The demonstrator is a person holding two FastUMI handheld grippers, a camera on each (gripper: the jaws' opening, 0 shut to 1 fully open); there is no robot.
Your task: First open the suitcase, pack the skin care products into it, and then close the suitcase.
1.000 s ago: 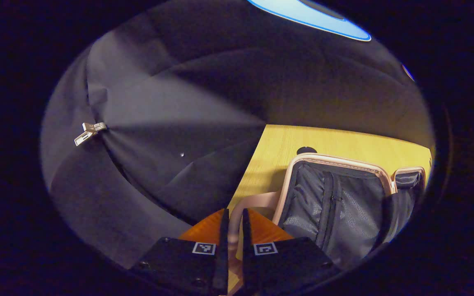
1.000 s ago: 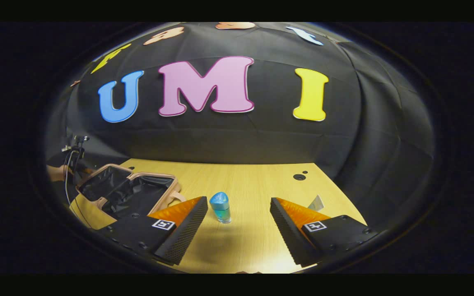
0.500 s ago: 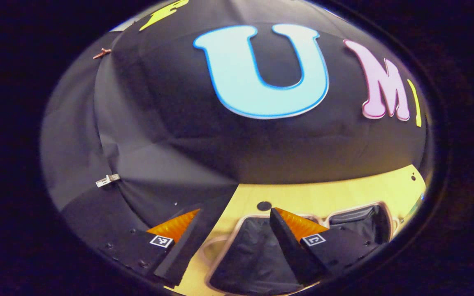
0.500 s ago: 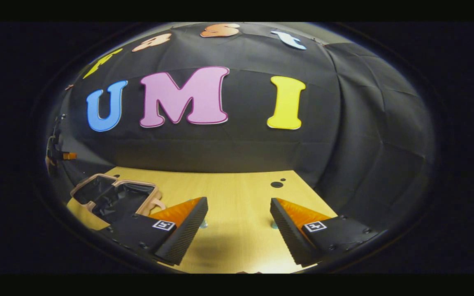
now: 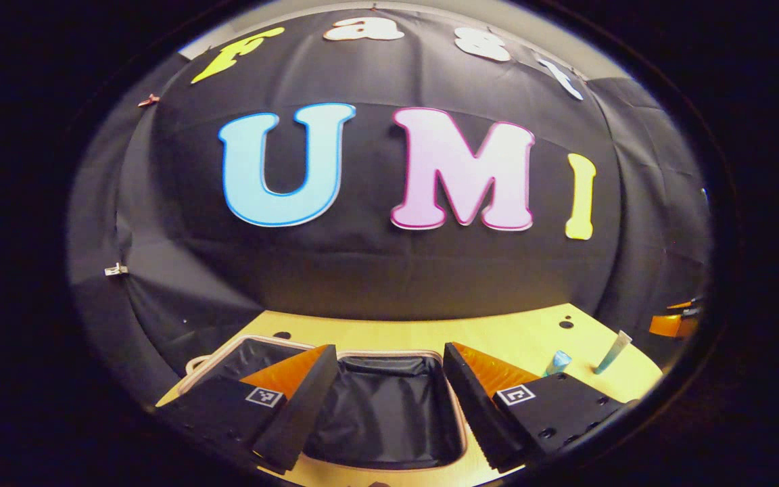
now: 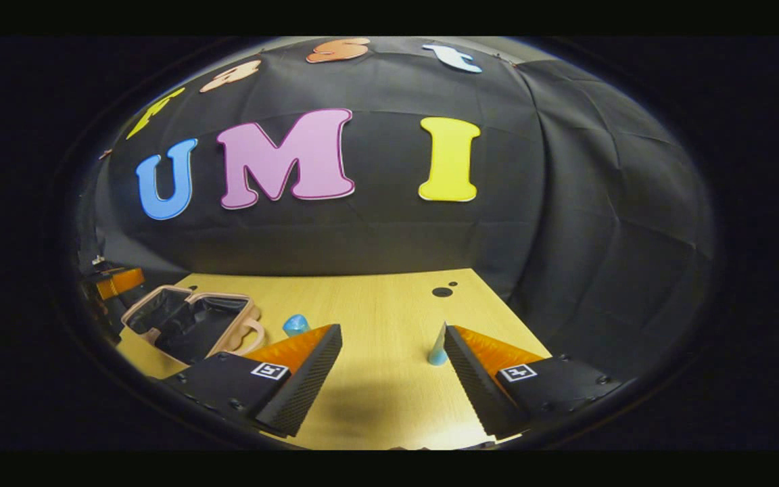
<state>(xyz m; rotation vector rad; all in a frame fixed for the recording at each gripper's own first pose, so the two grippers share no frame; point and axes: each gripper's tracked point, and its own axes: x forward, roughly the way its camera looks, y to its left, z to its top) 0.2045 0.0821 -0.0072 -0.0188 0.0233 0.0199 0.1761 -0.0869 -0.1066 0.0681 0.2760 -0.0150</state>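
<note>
The suitcase (image 5: pixel 389 406) lies open and flat on the wooden table (image 6: pixel 389 318), near its left edge as the right gripper view shows it. It has a pale pink shell and rim and a dark fabric lining, and both halves face up, with a pink handle (image 6: pixel 254 335) on the side toward the table's middle. A small blue-capped bottle (image 6: pixel 295 323) stands upright just beside that handle. A slim light-blue tube (image 6: pixel 438 346) stands on its cap, nearer the table's right edge, well apart from the bottle.
</note>
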